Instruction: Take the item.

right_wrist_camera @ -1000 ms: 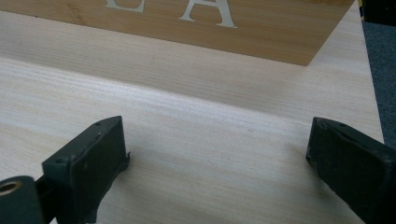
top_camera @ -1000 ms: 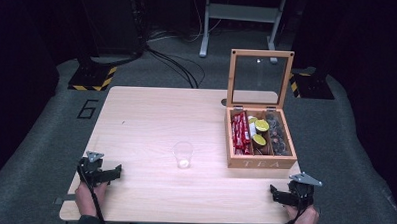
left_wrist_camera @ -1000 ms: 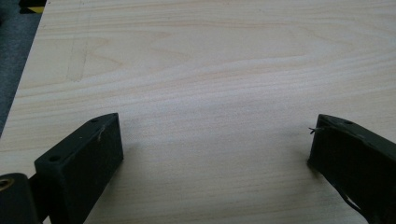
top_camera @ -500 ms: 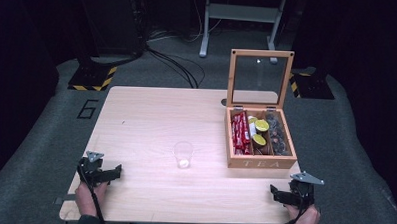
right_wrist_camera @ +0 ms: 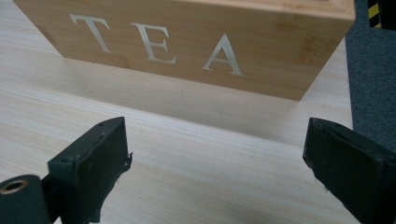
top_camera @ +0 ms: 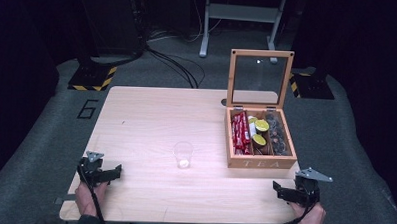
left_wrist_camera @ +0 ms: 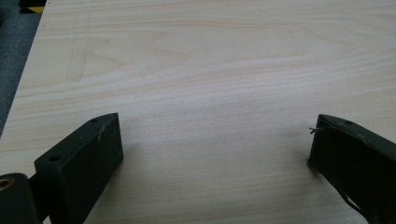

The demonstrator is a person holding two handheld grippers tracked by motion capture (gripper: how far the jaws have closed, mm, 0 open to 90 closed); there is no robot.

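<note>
Fig.: start pose, both hands low at the near edge of the tabletop (top_camera: 151, 115). I take the tea box (top_camera: 261, 161) as my landmark throughout.

Right hand-held gripper (top_camera: 290, 191): sits just in front of the box's near right corner, jaws spread wide, nothing between them. In the right gripper view the box's front wall w/ "TEA" lettering (right_wrist_camera: 187, 44) stands straight ahead of the jaws, close but not touching; bare wood lies between.

Left hand-held gripper (top_camera: 107, 173): well apart from the box, far to its left, jaws also spread and empty. The left gripper view (left_wrist_camera: 212, 140) looks along them at bare wood grain.

Box: on the right part of the tabletop, glass lid (top_camera: 260, 79) up and standing near vertical at the far side. Compartments run front to back, so the long axis of the red packets (top_camera: 241, 133) (leftmost lane) points from the near wall toward the hinges. Yellow-topped pods (top_camera: 260, 131) fill the middle lane, dark pods (top_camera: 277, 135) the right one.

Clear cup (top_camera: 183, 155): left of the box, roughly level w/ its front wall, between the two hands, nearer the box than the left hand. Something small and pale lies in its bottom; can't tell what.

Judgement: the right hand is the nearer by far, and the contents lie forward and up over the near wall, so I'd approach from above, jaws set across a packet's long axis.
</note>
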